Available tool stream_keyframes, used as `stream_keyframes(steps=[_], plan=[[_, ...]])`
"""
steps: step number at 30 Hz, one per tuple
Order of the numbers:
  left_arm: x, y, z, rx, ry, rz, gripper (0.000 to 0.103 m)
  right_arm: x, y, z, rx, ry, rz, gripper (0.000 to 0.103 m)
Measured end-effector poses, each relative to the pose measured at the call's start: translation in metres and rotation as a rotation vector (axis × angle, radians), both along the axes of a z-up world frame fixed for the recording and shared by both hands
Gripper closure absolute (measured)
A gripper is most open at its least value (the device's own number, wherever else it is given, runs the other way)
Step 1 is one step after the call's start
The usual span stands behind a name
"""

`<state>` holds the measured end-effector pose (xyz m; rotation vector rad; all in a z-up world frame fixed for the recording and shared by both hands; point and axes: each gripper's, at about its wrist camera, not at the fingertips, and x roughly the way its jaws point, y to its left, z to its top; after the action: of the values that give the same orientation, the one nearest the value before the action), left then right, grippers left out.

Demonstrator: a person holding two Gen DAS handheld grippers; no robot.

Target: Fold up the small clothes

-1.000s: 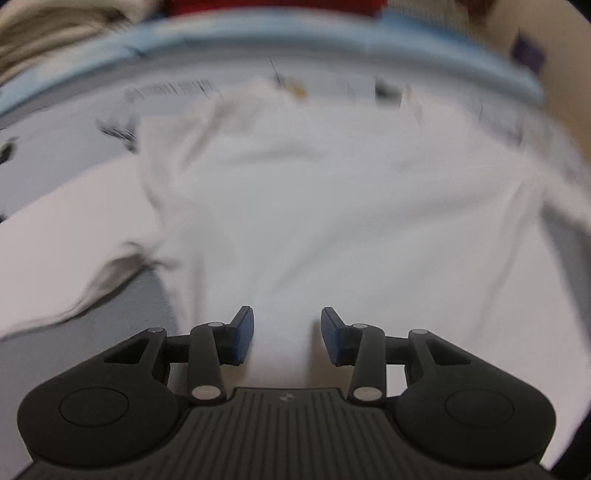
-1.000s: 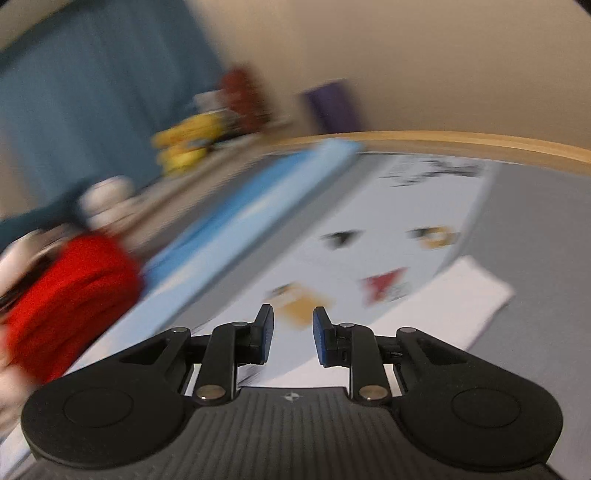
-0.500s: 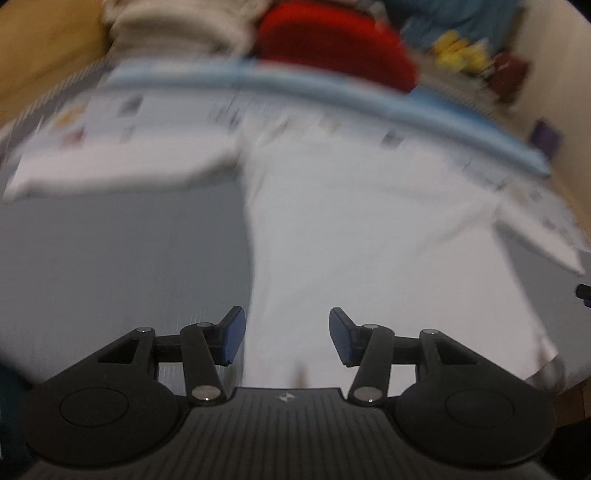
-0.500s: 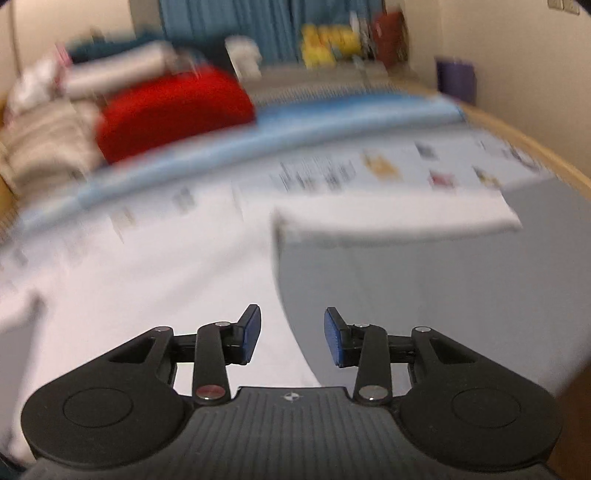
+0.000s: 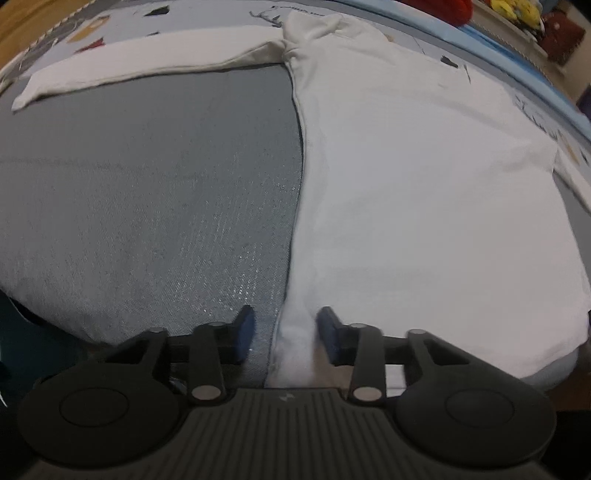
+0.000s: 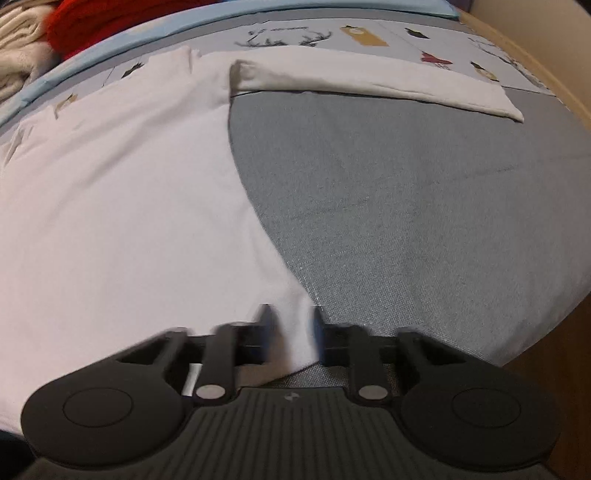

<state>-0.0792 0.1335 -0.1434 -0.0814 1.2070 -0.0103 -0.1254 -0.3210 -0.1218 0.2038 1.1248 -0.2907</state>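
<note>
The white long-sleeved shirt (image 5: 424, 184) lay spread flat on the grey bed cover (image 5: 147, 184), body smoothed out and both sleeves stretched sideways. One sleeve (image 5: 147, 62) ran out to the left in the left wrist view and the other sleeve (image 6: 369, 81) ran out to the right in the right wrist view. No fold showed in the body or either sleeve, so the folding proper seemed not yet begun, and only the laying-out looked done.

The left gripper (image 5: 286, 336) stood over the shirt's lower left corner. Its jaws were closing with a bunched ridge of hem between them. One pad was against the cloth and the other was short of it, with grey cover showing in the gap.

The right gripper (image 6: 291, 332) was at the opposite lower corner. Its fingers were smeared by motion, with the white corner filling the narrow space between them, and it read as closed on the fabric.

Judging by this, the step in hand was taking both hem corners. The sleeves and the body remained to be folded. Beyond the collar lay a printed sheet (image 6: 369, 37) and a red bundle (image 6: 110, 18).
</note>
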Motion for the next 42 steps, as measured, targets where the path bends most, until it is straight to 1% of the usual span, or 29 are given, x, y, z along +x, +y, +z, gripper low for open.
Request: stream_keyframes(steps=[1, 2, 4, 6, 8, 10, 12, 14, 15, 16, 17, 18, 19, 20, 21, 22, 23, 25, 28, 29, 30, 31, 32, 33, 34, 36, 38, 40, 42], plan=[[0.001, 0.001, 0.001, -0.006, -0.004, -0.014, 0.095, 0.000, 0.000, -0.002, 0.025, 0.014, 0.002, 0.103], [0.000, 0.002, 0.002, -0.022, -0.005, -0.019, 0.097, -0.003, 0.001, -0.002, 0.039, 0.017, 0.002, 0.103], [-0.002, 0.007, 0.011, -0.035, -0.033, -0.009, 0.098, -0.007, 0.002, 0.008, 0.039, 0.001, 0.007, 0.103], [-0.003, 0.014, 0.021, -0.054, -0.070, 0.004, 0.099, -0.013, 0.001, 0.020, 0.064, -0.031, 0.000, 0.103], [-0.003, 0.021, 0.028, -0.065, -0.086, 0.008, 0.099, -0.022, -0.002, 0.033, 0.072, -0.060, -0.011, 0.103], [-0.004, 0.027, 0.028, -0.056, -0.070, 0.016, 0.099, -0.031, -0.005, 0.038, 0.074, -0.062, -0.027, 0.103], [-0.004, 0.029, 0.024, -0.032, -0.036, 0.022, 0.102, -0.034, -0.007, 0.033, 0.059, -0.021, -0.037, 0.103], [-0.004, 0.034, 0.021, -0.025, -0.009, 0.040, 0.102, -0.036, -0.010, 0.022, 0.021, 0.038, -0.052, 0.103], [-0.003, 0.038, 0.019, -0.039, -0.002, 0.058, 0.101, -0.037, -0.011, 0.019, 0.008, 0.058, -0.056, 0.103], [-0.002, 0.042, 0.019, -0.065, -0.002, 0.082, 0.097, -0.038, -0.013, 0.018, 0.009, 0.055, -0.063, 0.103], [-0.001, 0.045, 0.019, -0.093, -0.002, 0.094, 0.092, -0.041, -0.016, 0.020, 0.029, 0.016, -0.082, 0.102], [0.000, 0.048, 0.019, -0.127, -0.003, 0.102, 0.081, -0.041, -0.021, 0.025, 0.069, -0.047, -0.104, 0.101], [-0.001, 0.048, 0.019, -0.151, -0.003, 0.106, 0.070, -0.043, -0.025, 0.031, 0.106, -0.106, -0.126, 0.096], [-0.001, 0.047, 0.019, -0.157, -0.002, 0.104, 0.068, -0.043, -0.028, 0.034, 0.134, -0.143, -0.133, 0.079], [-0.001, 0.045, 0.018, -0.154, 0.002, 0.099, 0.068, -0.042, -0.030, 0.035, 0.165, -0.174, -0.138, 0.059], [-0.001, 0.043, 0.015, -0.153, 0.013, 0.093, 0.068, -0.040, -0.031, 0.036, 0.184, -0.182, -0.136, 0.053], [-0.002, 0.041, 0.013, -0.155, 0.025, 0.092, 0.068, -0.037, -0.029, 0.032, 0.195, -0.174, -0.127, 0.054], [0.001, 0.038, 0.008, -0.163, 0.046, 0.092, 0.068, -0.028, -0.021, 0.018, 0.186, -0.114, -0.090, 0.054], [0.001, 0.033, 0.003, -0.137, 0.062, 0.068, 0.068, -0.019, -0.013, -0.002, 0.143, -0.018, -0.038, 0.055], [0.001, 0.031, 0.001, -0.123, 0.068, 0.058, 0.068, -0.017, -0.009, -0.007, 0.112, 0.000, -0.017, 0.060], [0.001, 0.030, -0.001, -0.112, 0.067, 0.047, 0.069, -0.017, -0.003, -0.007, 0.083, 0.001, -0.001, 0.078], [0.001, 0.028, -0.001, -0.097, 0.064, 0.036, 0.080, -0.017, 0.001, -0.005, 0.058, 0.002, 0.012, 0.091], [0.002, 0.026, 0.000, -0.086, 0.056, 0.028, 0.091, -0.017, 0.000, -0.004, 0.075, 0.001, 0.018, 0.096], [0.001, 0.028, 0.002, -0.089, 0.045, 0.027, 0.097, -0.019, -0.005, -0.001, 0.106, -0.008, -0.005, 0.096], [0.000, 0.031, 0.008, -0.107, 0.020, 0.039, 0.097, -0.024, -0.012, 0.002, 0.123, -0.029, -0.033, 0.097], [-0.004, 0.037, 0.025, -0.146, -0.041, 0.044, 0.098, -0.034, -0.019, 0.026, 0.140, -0.104, -0.079, 0.098], [-0.009, 0.038, 0.036, -0.143, -0.074, 0.016, 0.097, -0.047, -0.024, 0.047, 0.162, -0.173, -0.090, 0.098], [-0.010, 0.041, 0.031, -0.120, -0.038, 0.012, 0.097, -0.055, -0.025, 0.056, 0.145, -0.192, -0.081, 0.098], [-0.008, 0.044, 0.023, -0.112, 0.013, 0.029, 0.097, -0.052, -0.026, 0.047, 0.144, -0.142, -0.085, 0.098]])
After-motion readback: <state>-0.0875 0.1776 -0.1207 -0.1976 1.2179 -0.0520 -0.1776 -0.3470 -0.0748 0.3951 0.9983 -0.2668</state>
